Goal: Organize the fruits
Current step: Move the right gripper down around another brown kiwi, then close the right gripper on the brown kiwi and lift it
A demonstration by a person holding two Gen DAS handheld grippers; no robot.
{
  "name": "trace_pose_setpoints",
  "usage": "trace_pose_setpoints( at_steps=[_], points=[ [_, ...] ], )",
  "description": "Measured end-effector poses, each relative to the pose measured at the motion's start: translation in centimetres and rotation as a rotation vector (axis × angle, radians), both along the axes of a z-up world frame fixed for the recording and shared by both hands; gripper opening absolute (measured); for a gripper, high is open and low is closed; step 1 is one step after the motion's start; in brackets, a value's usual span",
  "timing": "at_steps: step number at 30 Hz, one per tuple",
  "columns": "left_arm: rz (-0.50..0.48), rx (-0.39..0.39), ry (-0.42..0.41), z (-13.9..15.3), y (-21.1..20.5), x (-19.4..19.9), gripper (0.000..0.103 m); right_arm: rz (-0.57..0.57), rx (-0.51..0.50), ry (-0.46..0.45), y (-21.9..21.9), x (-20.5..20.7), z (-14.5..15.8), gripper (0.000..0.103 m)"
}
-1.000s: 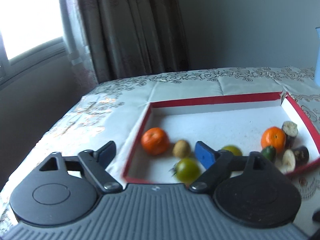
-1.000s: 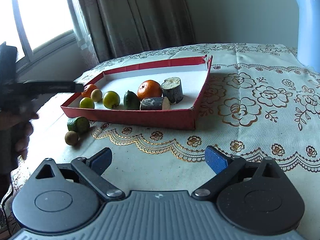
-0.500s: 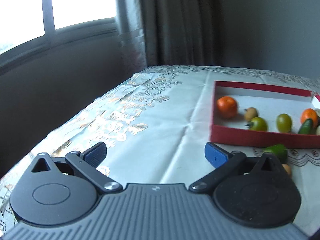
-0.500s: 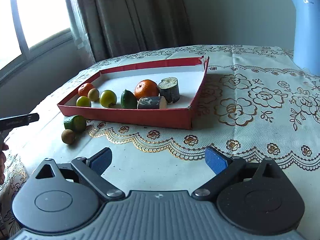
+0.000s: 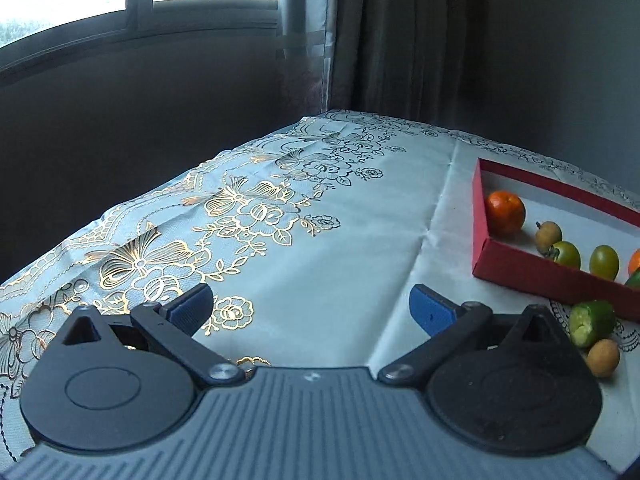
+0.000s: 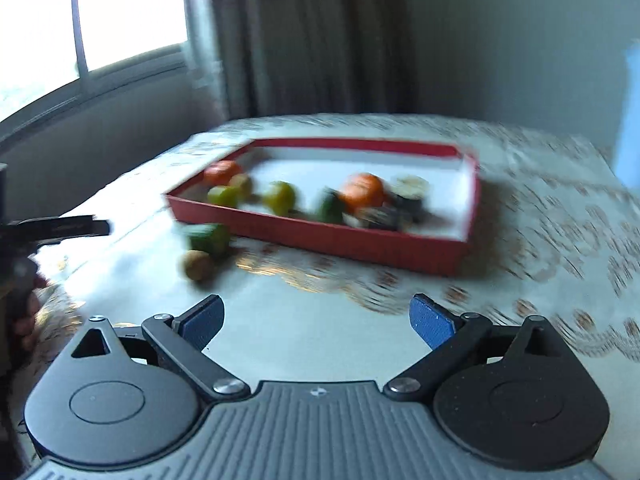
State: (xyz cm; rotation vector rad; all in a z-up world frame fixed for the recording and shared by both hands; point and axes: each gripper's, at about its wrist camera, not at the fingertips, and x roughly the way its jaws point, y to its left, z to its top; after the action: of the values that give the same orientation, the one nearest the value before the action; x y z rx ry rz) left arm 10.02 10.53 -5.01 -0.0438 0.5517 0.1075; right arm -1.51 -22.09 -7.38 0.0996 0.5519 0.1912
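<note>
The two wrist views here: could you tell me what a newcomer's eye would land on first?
Most striking is the red tray on the floral tablecloth, with oranges, green fruits and dark cut pieces inside. Just outside its front wall lie a cut green fruit and a small brown fruit. Both the left gripper and the right gripper are open and empty.

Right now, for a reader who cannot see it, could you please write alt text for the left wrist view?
An open, empty left hand-held gripper hovers over a gold-flowered tablecloth. At the right edge, a red tray holds an orange and small green fruits. A cut green fruit and a small brown fruit lie outside it on the cloth.
</note>
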Motion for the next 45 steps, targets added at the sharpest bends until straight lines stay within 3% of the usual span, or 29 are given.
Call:
trace_pose_setpoints(
  at_steps=[5,12,17,28,33,40,45],
  points=[
    [0.011,-0.017,0.009,-0.1,0.3,0.2,0.103,0.095,-0.051,-0.072,4.1,-0.3,1.3,0.1],
    [0.013,-0.021,0.009,-0.1,0.4,0.2,0.103,0.152,-0.091,-0.076,7.2,0.2,1.6,0.094],
    [0.014,-0.023,0.009,-0.1,0.5,0.2,0.103,0.155,-0.075,-0.076,7.6,0.3,1.4,0.075],
    [0.011,-0.029,0.01,-0.1,0.5,0.2,0.103,0.152,-0.08,-0.054,8.2,1.2,0.7,0.075],
    [0.011,-0.034,0.01,-0.1,0.5,0.2,0.103,0.145,-0.073,-0.029,8.5,2.4,0.5,0.06],
    [0.005,-0.039,0.01,-0.2,0.6,0.2,0.103,0.148,-0.056,-0.011,8.6,2.6,-0.1,0.06],
    [0.004,-0.043,0.009,-0.2,0.6,0.2,0.103,0.163,-0.09,-0.007,9.4,3.8,-0.1,0.054]
  ],
)
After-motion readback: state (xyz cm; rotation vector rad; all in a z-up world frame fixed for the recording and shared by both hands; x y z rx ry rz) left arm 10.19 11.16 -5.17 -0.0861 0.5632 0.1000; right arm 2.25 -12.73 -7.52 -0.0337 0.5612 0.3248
